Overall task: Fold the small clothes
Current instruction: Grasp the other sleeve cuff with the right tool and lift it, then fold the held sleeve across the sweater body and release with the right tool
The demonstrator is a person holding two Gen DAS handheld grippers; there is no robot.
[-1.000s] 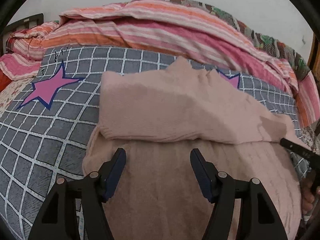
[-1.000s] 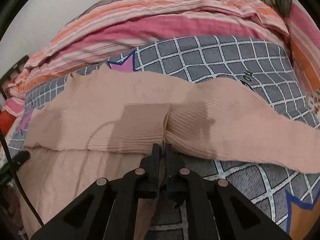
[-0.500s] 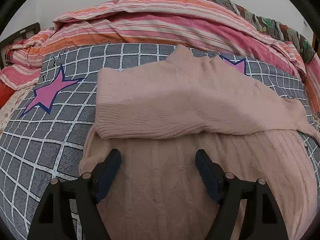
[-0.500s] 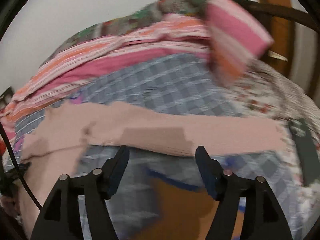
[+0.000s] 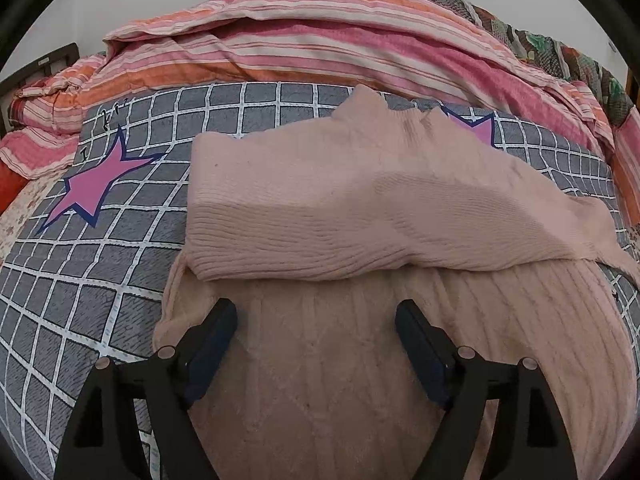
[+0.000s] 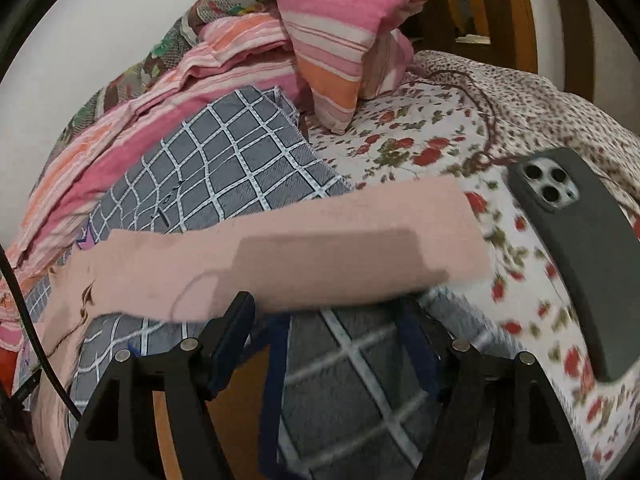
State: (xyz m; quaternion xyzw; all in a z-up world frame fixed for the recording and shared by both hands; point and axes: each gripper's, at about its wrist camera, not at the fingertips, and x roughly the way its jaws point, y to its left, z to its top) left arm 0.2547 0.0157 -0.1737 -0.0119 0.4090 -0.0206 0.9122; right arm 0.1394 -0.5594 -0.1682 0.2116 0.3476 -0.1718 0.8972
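**Pink sleeve lies across, just ahead of the right jaws**

Pink knitted sweater lies on the grey checked blanket on the bed. One sleeve stretches sideways toward the phone, its long axis crossing in front of the right gripper, whose jaws stand apart and empty. The left gripper hovers over the sweater's body, jaws opening, nothing between them. The right hand seems nearer to the sleeve.
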